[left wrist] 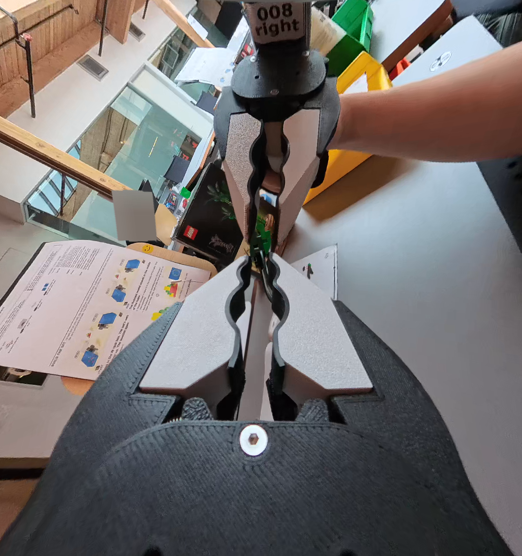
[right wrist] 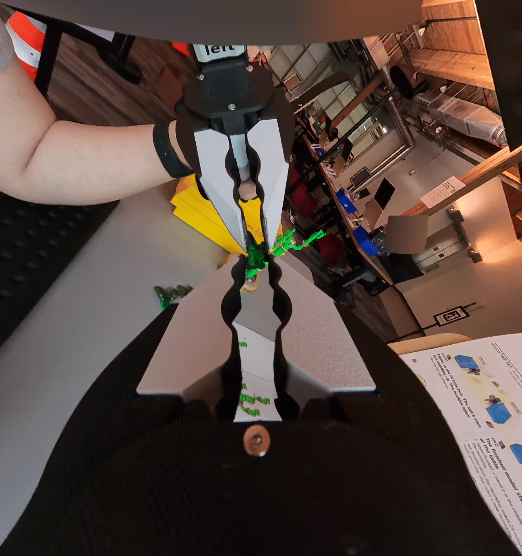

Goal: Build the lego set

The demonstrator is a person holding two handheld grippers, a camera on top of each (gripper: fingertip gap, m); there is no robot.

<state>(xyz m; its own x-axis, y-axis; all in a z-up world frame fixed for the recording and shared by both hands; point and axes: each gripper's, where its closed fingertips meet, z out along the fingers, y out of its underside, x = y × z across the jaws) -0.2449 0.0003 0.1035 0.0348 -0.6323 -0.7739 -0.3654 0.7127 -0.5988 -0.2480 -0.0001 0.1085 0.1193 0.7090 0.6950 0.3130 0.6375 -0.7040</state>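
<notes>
A small green lego plant assembly [left wrist: 260,242] is pinched between the two grippers, which meet tip to tip above the grey table [left wrist: 419,270]. My left gripper [left wrist: 259,262] is shut on its near end, with a dark curved piece [left wrist: 267,285] between the fingers. My right gripper [left wrist: 261,237] comes in from the far side and is shut on the same assembly. In the right wrist view my right gripper [right wrist: 255,266] and the left gripper [right wrist: 257,248] both clamp the green assembly [right wrist: 256,258]. A green branch [right wrist: 298,240] sticks out to the right. Loose green pieces [right wrist: 170,294] lie on the table.
A printed instruction sheet [left wrist: 88,301] lies to the left and also shows in the right wrist view [right wrist: 494,421]. A black lego box [left wrist: 211,222] stands behind the grippers. A yellow bin [left wrist: 362,78], green bins [left wrist: 353,27] and a laptop [left wrist: 446,57] sit at the far side. A booklet page [right wrist: 253,391] lies under my right gripper. The grippers are tip to tip, or close to it.
</notes>
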